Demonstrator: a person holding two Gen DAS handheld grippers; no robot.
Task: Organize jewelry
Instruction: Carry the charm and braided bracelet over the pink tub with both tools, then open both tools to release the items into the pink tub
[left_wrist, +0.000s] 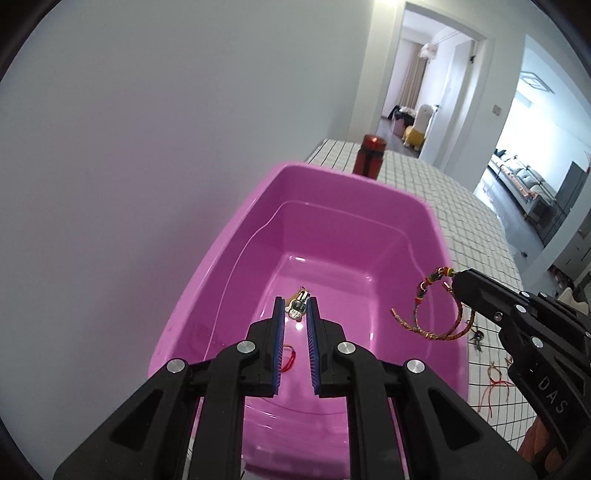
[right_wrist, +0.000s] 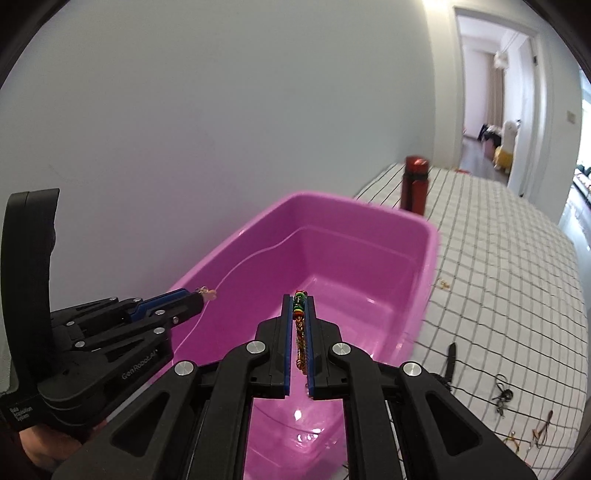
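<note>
A pink plastic tub (left_wrist: 221, 258) (right_wrist: 430, 258) stands on the checked tablecloth by the wall. My left gripper (left_wrist: 296, 306) is over the tub, shut on a small silver and gold charm (left_wrist: 298, 305) with a red cord (left_wrist: 290, 360) hanging below. It also shows in the right wrist view (right_wrist: 202, 296), the charm (right_wrist: 209, 293) at its tip. My right gripper (right_wrist: 300, 301) is shut on a braided multicoloured beaded bracelet (right_wrist: 300, 332) above the tub. In the left wrist view the right gripper (left_wrist: 458, 282) holds the bracelet (left_wrist: 424, 310) dangling over the tub's right rim.
A red bottle (left_wrist: 369, 155) (right_wrist: 415, 184) stands behind the tub. Several loose cords and small jewelry pieces (right_wrist: 502, 398) (left_wrist: 495, 384) lie on the checked cloth (right_wrist: 498, 277) right of the tub. A doorway (left_wrist: 424, 81) opens at the far right.
</note>
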